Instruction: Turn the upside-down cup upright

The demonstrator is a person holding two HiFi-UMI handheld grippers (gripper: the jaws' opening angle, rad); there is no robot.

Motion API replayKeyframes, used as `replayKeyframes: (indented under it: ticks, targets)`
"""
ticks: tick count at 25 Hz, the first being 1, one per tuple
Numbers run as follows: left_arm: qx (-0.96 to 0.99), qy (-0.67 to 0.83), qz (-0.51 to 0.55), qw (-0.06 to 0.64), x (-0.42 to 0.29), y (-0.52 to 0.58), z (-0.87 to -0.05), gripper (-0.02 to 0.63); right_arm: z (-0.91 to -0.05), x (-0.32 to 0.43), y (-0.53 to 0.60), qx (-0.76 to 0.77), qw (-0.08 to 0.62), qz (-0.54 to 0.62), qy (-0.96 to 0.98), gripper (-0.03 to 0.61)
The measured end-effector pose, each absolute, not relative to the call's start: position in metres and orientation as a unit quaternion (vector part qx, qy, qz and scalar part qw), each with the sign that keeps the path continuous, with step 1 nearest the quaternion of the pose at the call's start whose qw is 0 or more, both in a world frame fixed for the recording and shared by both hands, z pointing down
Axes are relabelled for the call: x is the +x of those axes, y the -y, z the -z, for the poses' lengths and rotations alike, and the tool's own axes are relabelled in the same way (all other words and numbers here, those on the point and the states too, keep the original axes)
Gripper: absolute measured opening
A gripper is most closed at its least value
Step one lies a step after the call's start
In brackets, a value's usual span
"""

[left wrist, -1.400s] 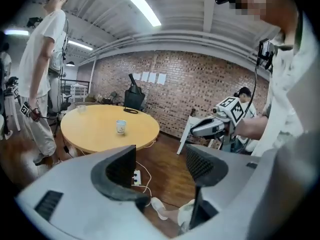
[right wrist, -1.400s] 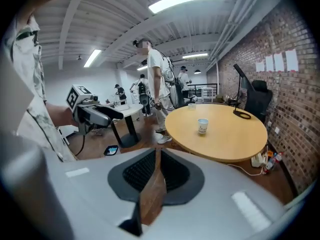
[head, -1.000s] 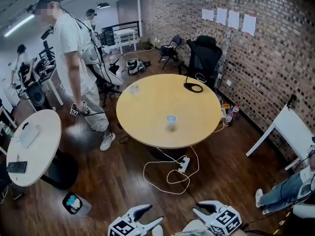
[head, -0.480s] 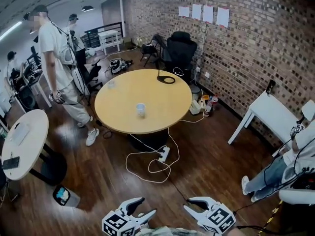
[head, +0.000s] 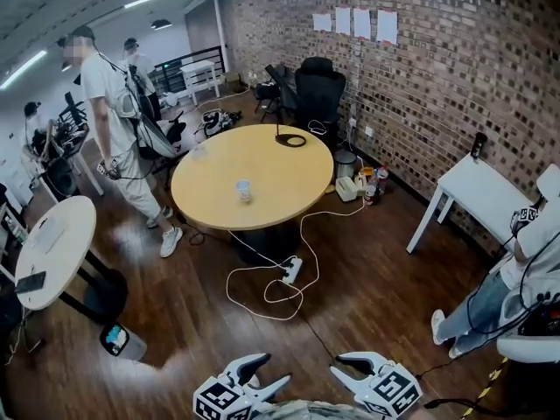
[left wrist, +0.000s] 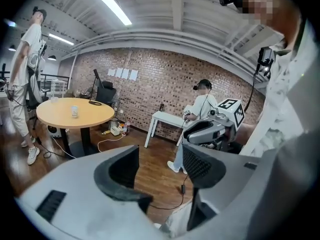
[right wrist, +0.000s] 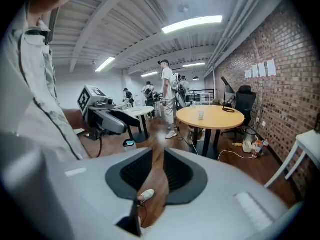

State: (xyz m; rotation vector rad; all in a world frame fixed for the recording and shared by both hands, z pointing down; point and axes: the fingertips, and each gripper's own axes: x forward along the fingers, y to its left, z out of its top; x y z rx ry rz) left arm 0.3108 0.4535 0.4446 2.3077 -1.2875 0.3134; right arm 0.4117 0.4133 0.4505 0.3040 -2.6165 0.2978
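Against the frame one second earlier, the round counter (head: 282, 171) and the cup (head: 243, 190) on it lie further left in the head view. The cup stands near the counter's middle, well apart from both grippers; its contents cannot be made out. Left gripper (head: 275, 370): jaws apart, nothing between. Right gripper (head: 339, 363): jaws narrowly apart, nothing between. The floor bin (head: 122, 340) holds something bluish.

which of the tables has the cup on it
The round yellow table, holding the cup. The white round table and the white table by the wall hold none.
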Motion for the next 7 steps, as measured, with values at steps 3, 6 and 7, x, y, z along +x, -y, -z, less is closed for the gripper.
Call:
replayKeyframes:
  ticks: [3, 6, 7]
  targets:
    - [0.837, 0.481, -0.124, 0.232, 0.318, -0.477, -0.436, 0.276, -0.439, 0.419, -0.434, 0.108, 0.235, -0.105, 0.960, 0.071]
    - [0.832, 0.487, -0.139, 0.224, 0.322, -0.499, -0.428, 0.275, -0.425, 0.421, -0.455, 0.105, 0.227, -0.100, 0.963, 0.069]
    - [0.831, 0.489, -0.144, 0.223, 0.323, -0.506, -0.426, 0.275, -0.421, 0.422, -0.462, 0.103, 0.225, -0.098, 0.964, 0.069]
